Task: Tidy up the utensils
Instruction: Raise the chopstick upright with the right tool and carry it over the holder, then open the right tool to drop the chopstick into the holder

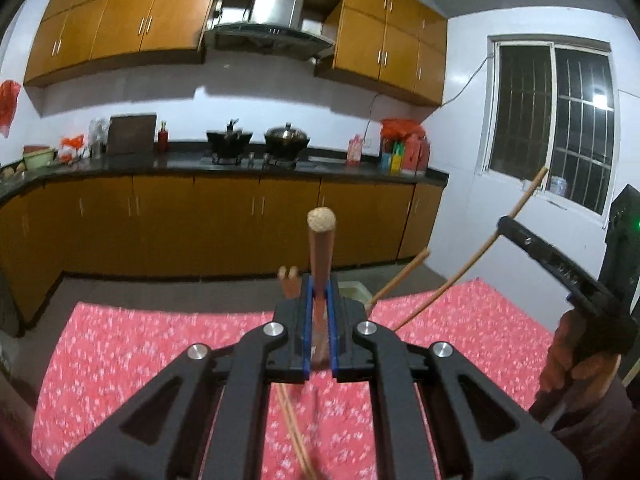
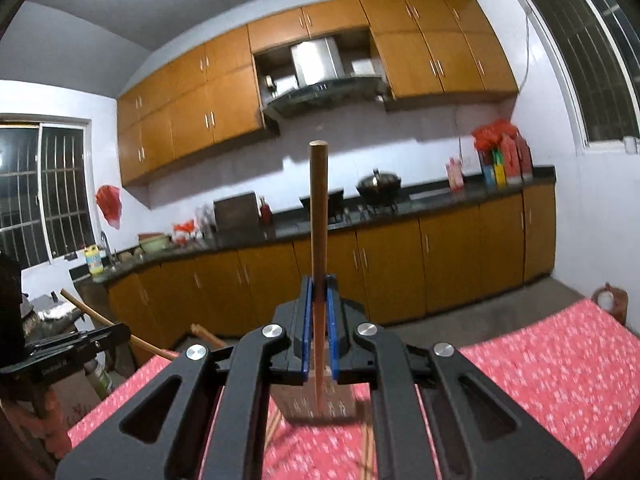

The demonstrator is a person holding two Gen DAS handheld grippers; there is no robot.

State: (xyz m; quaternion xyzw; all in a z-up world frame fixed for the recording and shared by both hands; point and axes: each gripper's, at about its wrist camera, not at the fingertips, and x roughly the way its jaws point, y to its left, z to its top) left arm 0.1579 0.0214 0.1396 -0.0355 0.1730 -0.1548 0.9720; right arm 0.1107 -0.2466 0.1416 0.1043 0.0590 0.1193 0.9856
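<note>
Above a tabletop (image 1: 120, 340) draped in red floral cloth, two utensils held aloft. Left tool (image 1: 319, 292) clamped on a thick reddish-brown wooden stick with a pale rounded end (image 1: 320, 248); right tool (image 2: 319, 292) clamped on a thin light-brown wooden chopstick (image 2: 319, 216), pointing up and away. Both likely light, stiff, smooth enough to pivot between pads; best gripped mid-shaft. More loose chopsticks (image 1: 294, 420) lying on the cloth below.
</note>
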